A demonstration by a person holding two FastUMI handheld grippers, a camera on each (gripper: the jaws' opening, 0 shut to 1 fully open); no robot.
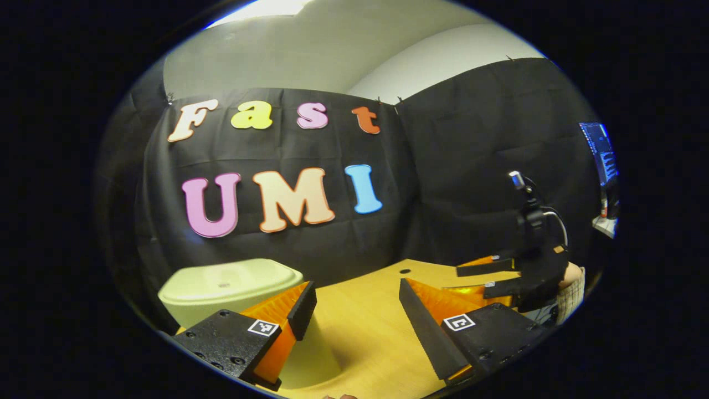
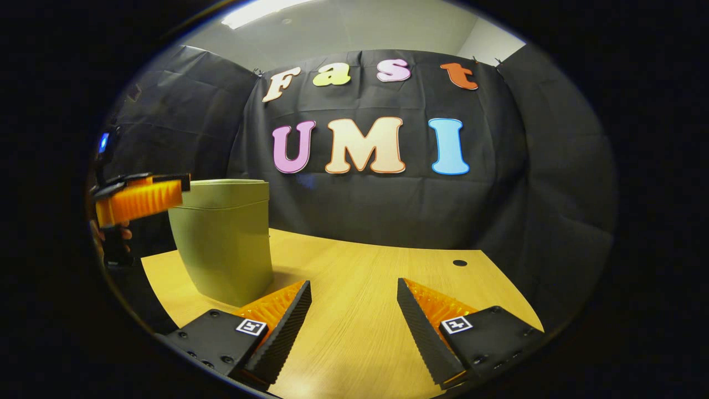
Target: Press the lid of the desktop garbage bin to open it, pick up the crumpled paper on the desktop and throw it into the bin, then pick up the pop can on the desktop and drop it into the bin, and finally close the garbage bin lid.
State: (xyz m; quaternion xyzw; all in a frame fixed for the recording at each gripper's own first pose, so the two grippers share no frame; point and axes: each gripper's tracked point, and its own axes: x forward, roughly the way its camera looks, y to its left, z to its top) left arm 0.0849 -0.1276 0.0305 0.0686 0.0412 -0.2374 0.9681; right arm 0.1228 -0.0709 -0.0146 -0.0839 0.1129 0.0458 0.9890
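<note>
The pale green desktop bin (image 1: 230, 285) stands on the wooden table (image 1: 365, 332) with its lid (image 1: 221, 280) down. My left gripper (image 1: 357, 302) hovers open just right of the bin at about lid height, nothing between its fingers. In the right gripper view the same bin (image 2: 224, 238) stands at the left, and the left gripper (image 2: 177, 194) sits beside its top edge, held by a hand. My right gripper (image 2: 354, 302) is open and empty low over the table, right of the bin. From the left gripper view, the right gripper (image 1: 471, 281) is at the far right.
Black cloth walls close the table at the back and sides. A small round hole (image 2: 460, 262) marks the tabletop near the back right. A hand in a checked sleeve (image 1: 570, 288) holds the right gripper. A lit screen (image 1: 601, 149) stands beyond the right wall.
</note>
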